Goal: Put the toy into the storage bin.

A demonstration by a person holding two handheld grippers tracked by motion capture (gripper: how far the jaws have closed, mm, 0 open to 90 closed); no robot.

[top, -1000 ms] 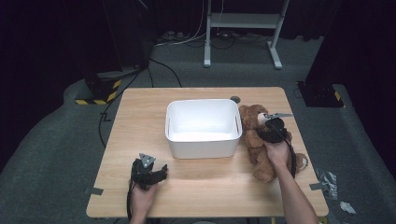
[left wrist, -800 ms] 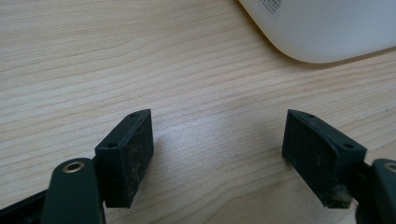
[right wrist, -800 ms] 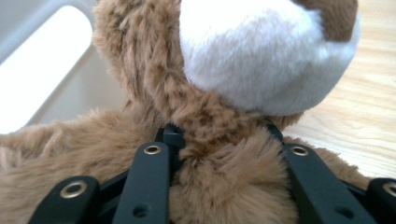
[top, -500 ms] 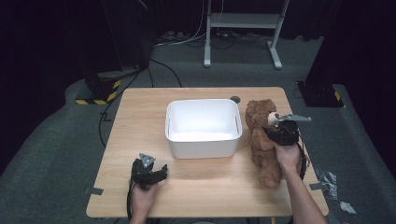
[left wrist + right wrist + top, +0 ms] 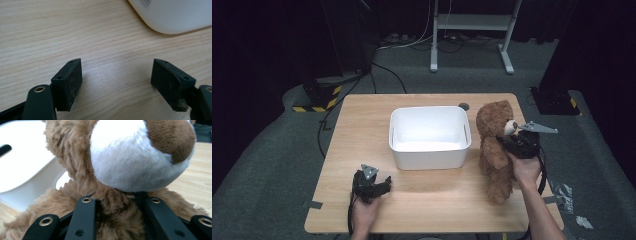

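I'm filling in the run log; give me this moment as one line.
right gripper: shut on teddy bear, raised upright beside white bin | left gripper: open, nothing between jaws, low over table | bin: nothing inside

A recording lab or studio is showing here: black curtains [image 5: 272,45] are closing in a dark room, cables [image 5: 412,42] are trailing across grey carpet [image 5: 262,165], a white metal stand [image 5: 472,30] is standing behind, and hazard-striped tape [image 5: 319,105] is marking a base beside the lone wooden desk [image 5: 362,130].
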